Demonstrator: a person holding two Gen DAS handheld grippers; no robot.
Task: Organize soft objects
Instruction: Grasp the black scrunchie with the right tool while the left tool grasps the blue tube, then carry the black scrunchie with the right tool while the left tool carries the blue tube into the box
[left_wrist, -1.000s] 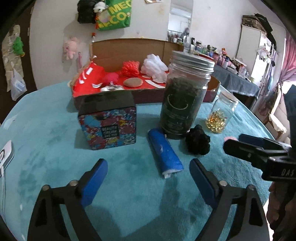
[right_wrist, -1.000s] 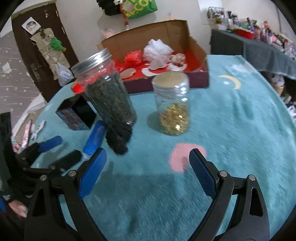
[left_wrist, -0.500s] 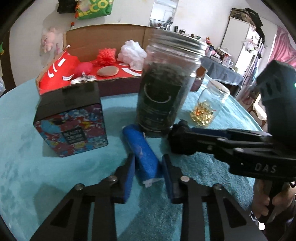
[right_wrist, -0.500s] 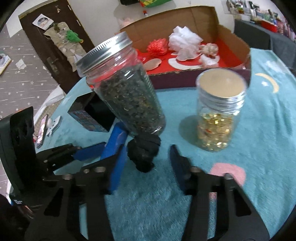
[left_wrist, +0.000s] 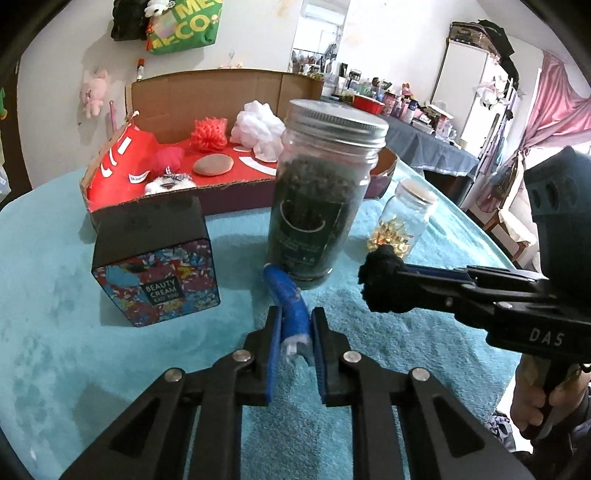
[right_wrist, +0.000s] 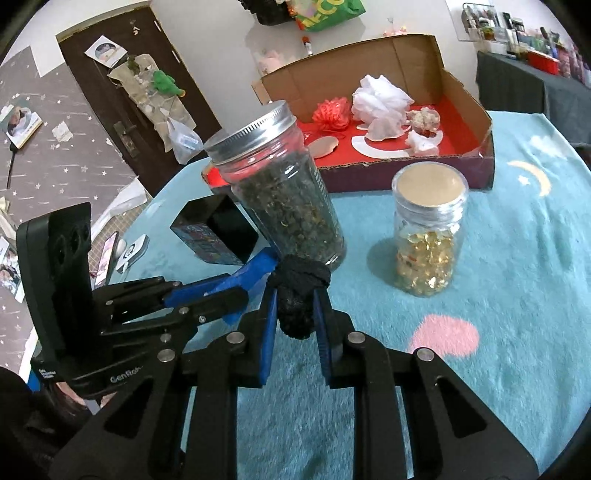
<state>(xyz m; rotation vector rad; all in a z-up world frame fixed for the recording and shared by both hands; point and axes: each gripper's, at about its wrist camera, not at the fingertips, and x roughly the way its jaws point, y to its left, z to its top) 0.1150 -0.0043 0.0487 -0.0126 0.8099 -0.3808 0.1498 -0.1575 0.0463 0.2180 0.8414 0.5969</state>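
My left gripper (left_wrist: 293, 332) is shut on a rolled blue cloth (left_wrist: 290, 301) that lies on the teal table cover, its far end by the tall jar. My right gripper (right_wrist: 295, 314) is shut on a black soft ball (right_wrist: 297, 299), which also shows in the left wrist view (left_wrist: 384, 284). The left gripper shows in the right wrist view (right_wrist: 236, 286), just left of the black ball. A cardboard box (left_wrist: 221, 88) with a red floor stands at the back and holds a red pom (left_wrist: 208, 133), a white puff (left_wrist: 258, 129) and other soft items.
A tall jar of dark leaves (left_wrist: 321, 199) stands right behind both held objects. A small jar of gold capsules (right_wrist: 428, 236) stands to its right. A floral black-lidded box (left_wrist: 155, 266) stands to the left. The teal cover (right_wrist: 517, 295) spreads around.
Both grippers went from wide open to shut: the left closed on the blue roll, the right on the black ball. The black ball now sits a little above the cover.
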